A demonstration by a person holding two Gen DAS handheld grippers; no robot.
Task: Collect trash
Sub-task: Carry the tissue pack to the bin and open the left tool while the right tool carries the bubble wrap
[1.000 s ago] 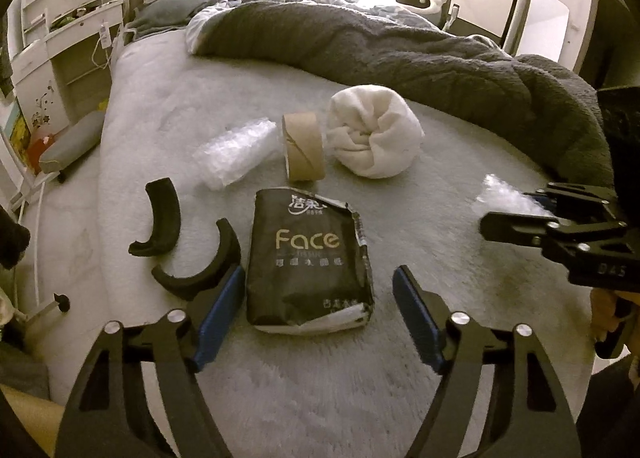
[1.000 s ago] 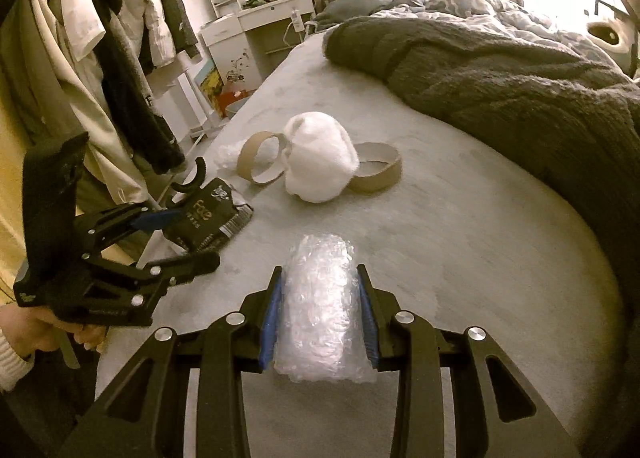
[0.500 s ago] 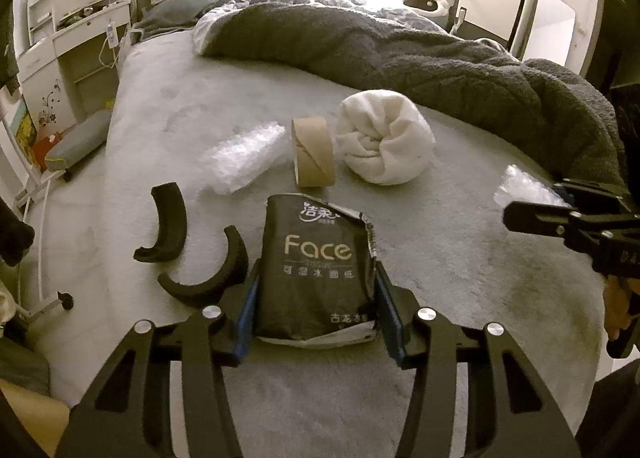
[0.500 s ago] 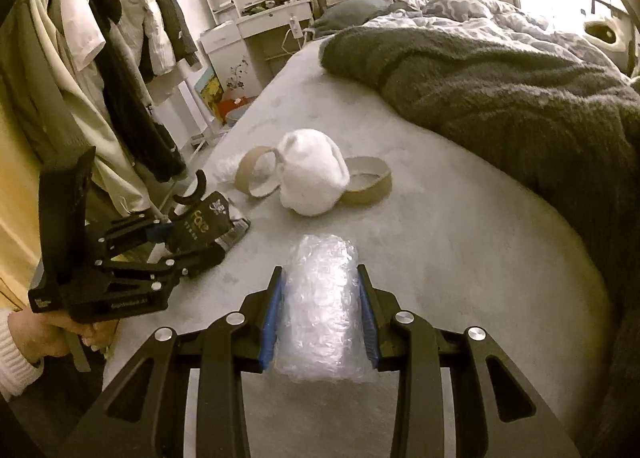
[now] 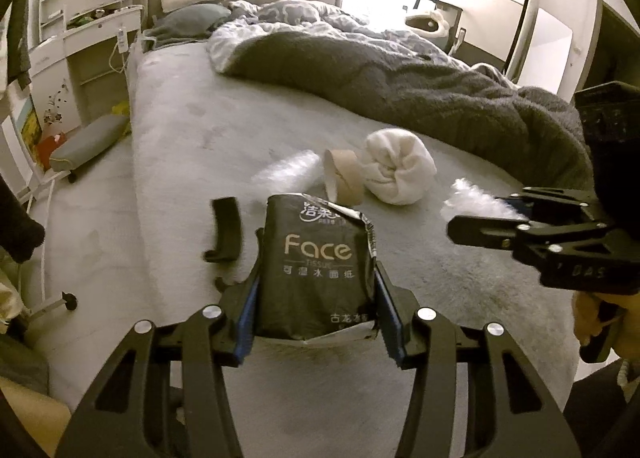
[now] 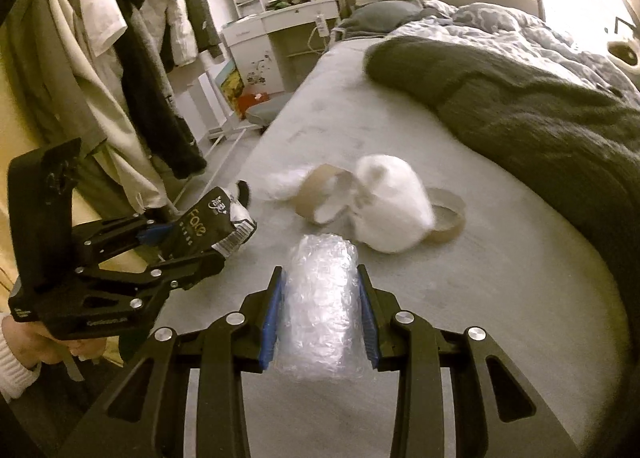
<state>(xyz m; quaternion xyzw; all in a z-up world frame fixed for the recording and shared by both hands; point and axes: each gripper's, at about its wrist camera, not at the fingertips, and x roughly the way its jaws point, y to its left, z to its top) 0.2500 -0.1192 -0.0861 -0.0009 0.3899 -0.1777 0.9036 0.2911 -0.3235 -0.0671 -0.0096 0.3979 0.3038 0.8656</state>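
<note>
Pickup looks like the step in hand, with both tools loaded: the left gripper (image 5: 316, 290) is closed on the black tissue pack (image 5: 318, 270), held clear of the bed (image 5: 192, 146), and the right gripper (image 6: 320, 314) is pinched around the roll of bubble wrap (image 6: 320, 302), also raised. Next, I judge, both loads need carrying to a bin, which no view shows, while more bubble wrap (image 5: 288, 174), a cardboard ring (image 5: 344, 176) and a white bundle (image 5: 398, 172) wait at 12 o'clock. Both tools point roughly level across the mattress, the right one sitting at 3 o'clock in the left view.
</note>
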